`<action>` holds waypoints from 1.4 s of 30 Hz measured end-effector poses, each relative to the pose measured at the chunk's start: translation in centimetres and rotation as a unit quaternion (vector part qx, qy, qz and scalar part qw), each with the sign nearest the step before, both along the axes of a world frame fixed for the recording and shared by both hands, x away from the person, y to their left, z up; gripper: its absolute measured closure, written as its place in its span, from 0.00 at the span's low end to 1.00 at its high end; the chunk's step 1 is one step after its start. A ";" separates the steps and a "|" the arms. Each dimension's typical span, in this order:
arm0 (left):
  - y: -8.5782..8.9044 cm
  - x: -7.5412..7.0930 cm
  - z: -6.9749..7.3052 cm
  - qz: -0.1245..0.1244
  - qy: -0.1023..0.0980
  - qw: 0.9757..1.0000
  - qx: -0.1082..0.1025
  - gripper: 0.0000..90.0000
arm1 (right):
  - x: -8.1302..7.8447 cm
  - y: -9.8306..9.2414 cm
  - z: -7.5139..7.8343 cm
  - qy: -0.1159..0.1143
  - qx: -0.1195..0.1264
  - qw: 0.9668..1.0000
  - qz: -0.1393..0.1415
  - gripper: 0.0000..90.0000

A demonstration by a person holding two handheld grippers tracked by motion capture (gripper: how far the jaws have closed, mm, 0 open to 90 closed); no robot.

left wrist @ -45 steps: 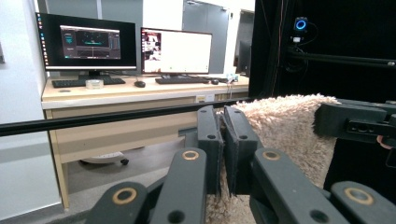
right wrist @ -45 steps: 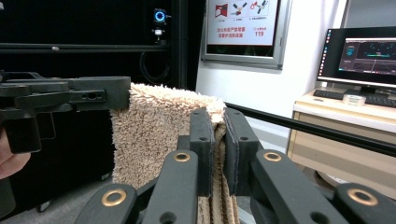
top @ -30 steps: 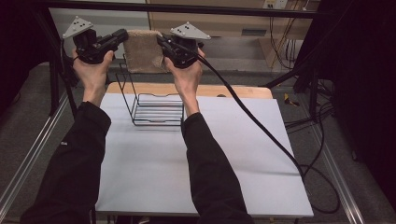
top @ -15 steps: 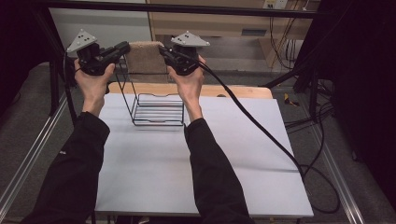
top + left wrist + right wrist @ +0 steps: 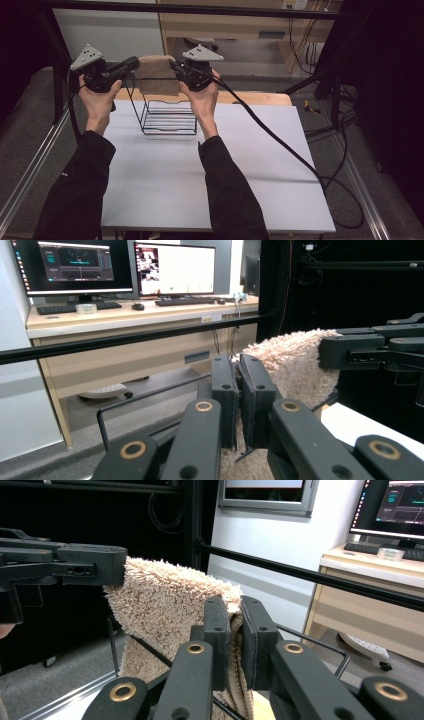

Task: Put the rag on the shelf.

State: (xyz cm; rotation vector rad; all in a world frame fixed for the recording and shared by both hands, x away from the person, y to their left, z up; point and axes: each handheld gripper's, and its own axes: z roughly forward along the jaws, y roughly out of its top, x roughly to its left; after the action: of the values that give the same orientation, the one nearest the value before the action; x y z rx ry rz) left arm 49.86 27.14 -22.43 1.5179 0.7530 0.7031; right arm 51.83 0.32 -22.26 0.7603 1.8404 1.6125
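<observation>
High view: both hands raised at the far edge of the white table (image 5: pixel 165 185), a tan towel (image 5: pixel 156 74) stretched between the two grippers, held up over a black wire rack (image 5: pixel 167 117). Left gripper (image 5: pixel 131 64) grips the towel's left top corner, right gripper (image 5: pixel 175 66) the right top corner. The towel hangs down behind the rack's upper wires; whether it touches them, cannot tell from here. A thick black cable (image 5: pixel 270 140) trails from the right gripper across the table and off its right side. Grey three-cornered plates sit on top of both grippers. Dark sleeves (image 5: pixel 80 190) come in from the bottom.

Left gripper view adds what the high view lacks: the left gripper (image 5: pixel 238 390) has its jaws pressed together on a thin fold of towel (image 5: pixel 292 365), fabric squeezed in the narrow gap. The other gripper holds the far corner at right. Behind: a wooden desk (image 5: pixel 125 325) with two lit monitors (image 5: pixel 172 267), keyboards, and a black frame bar crossing in front.

Right gripper view: the right gripper (image 5: pixel 235 640) is likewise clamped on the towel (image 5: pixel 165 610), jaws nearly closed with pile bulging above them. Rack wire (image 5: pixel 310 642) passes under and behind the jaws.

Towel is fluffy, shaggy, beige-pink pile, rectangular. Rack is thin bent black wire, open-sided, with a slatted base. Jaws are matte black plastic blocks with brass-ringed pivots.
</observation>
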 end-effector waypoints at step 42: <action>0.3 -1.6 0.8 -0.016 0.096 0.995 0.019 0.74 | -2.2 0.1 -1.7 0.023 -0.069 0.997 0.032 0.91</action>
State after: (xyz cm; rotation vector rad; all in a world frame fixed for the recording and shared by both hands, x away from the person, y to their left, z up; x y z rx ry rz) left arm 48.28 27.49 -21.66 1.6447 0.8610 0.5551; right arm 49.65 0.38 -23.94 0.6894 2.0044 1.4992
